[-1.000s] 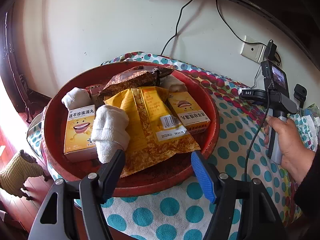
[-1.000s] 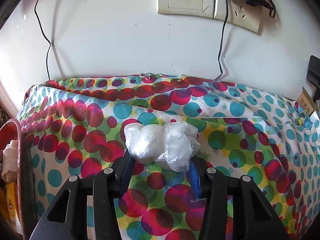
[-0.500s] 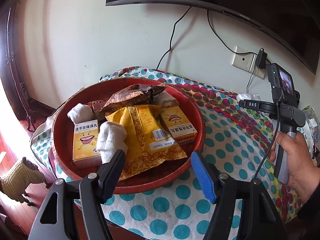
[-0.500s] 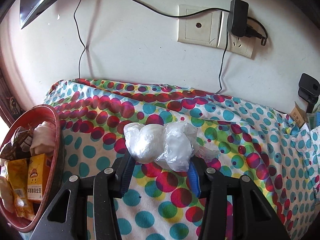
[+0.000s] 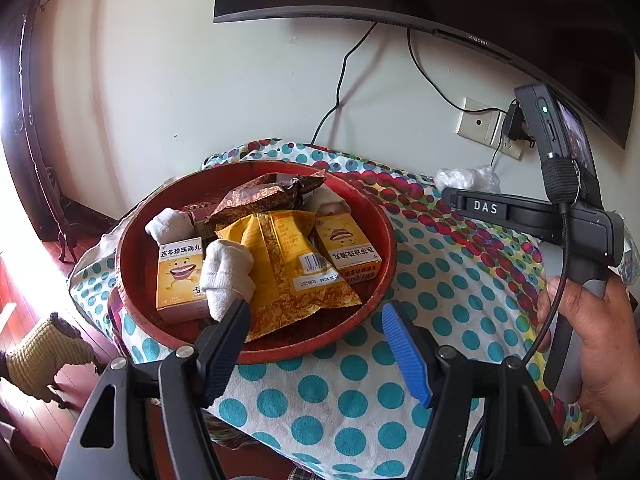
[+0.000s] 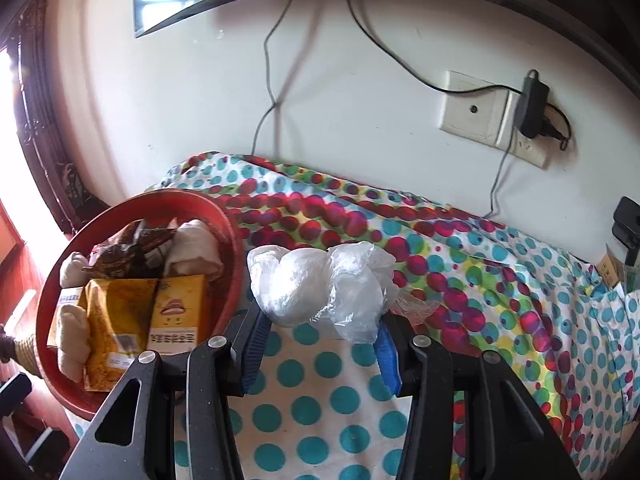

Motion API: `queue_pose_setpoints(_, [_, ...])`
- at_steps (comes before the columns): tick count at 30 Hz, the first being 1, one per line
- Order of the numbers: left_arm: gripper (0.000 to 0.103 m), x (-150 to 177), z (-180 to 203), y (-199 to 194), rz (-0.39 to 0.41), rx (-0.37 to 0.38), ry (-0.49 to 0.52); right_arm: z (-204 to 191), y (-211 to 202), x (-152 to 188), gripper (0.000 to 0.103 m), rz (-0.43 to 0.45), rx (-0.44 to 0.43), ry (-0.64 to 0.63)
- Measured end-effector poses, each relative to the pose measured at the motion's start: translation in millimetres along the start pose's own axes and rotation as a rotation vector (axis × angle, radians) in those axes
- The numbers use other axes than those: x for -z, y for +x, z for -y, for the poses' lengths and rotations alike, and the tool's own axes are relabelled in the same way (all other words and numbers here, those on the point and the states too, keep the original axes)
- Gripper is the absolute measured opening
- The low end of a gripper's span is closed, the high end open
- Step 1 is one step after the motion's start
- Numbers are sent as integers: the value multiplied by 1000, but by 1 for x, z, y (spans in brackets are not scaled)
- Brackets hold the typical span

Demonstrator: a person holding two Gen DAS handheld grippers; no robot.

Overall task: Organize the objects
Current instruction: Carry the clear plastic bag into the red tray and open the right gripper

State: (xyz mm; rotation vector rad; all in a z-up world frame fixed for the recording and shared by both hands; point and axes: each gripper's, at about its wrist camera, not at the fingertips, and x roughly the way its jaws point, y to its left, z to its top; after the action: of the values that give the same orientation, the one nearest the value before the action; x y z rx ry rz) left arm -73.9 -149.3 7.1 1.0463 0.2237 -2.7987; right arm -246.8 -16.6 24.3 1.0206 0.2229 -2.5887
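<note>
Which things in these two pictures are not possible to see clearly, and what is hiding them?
- Left wrist view: the right gripper tips, cut off behind its own body; only a bit of the plastic bag shows.
- Right wrist view: the lower bag, covered by the fingers.
- Right wrist view: print on the yellow box, blurred.
- Left wrist view: the red tray floor, buried under the packets.

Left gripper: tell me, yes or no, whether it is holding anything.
No. The left gripper is open with nothing between its fingers, poised at the near rim of the red tray.
</note>
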Motion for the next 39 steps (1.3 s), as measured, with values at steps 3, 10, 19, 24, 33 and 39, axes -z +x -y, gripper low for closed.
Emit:
queue_pose_setpoints(3, [70, 0, -4, 2, -7, -8, -6, -31, 4, -3, 45, -5, -34, -75])
queue_pose_setpoints(10, [70, 1, -17, 13, -30, -16, -36, -86, 13, -11, 45, 1, -82, -198])
queue_pose_setpoints(19, [70, 4, -27, 24, -43, -20, -56, -130, 38, -53, 45, 15, -97, -248])
queue_pose_setpoints(24, [70, 3, -39, 28, -52, -21, -84, -158, 77, -81, 45, -63, -106, -284])
queue_pose_setpoints(33, [70, 0, -56, 34, -63, -39, -130, -208, 132, -83, 53, -223, -143, -418])
queue_pose_setpoints(39, [70, 0, -54, 36, -65, -41, -121, -180, 117, -81, 77, -169, -155, -335])
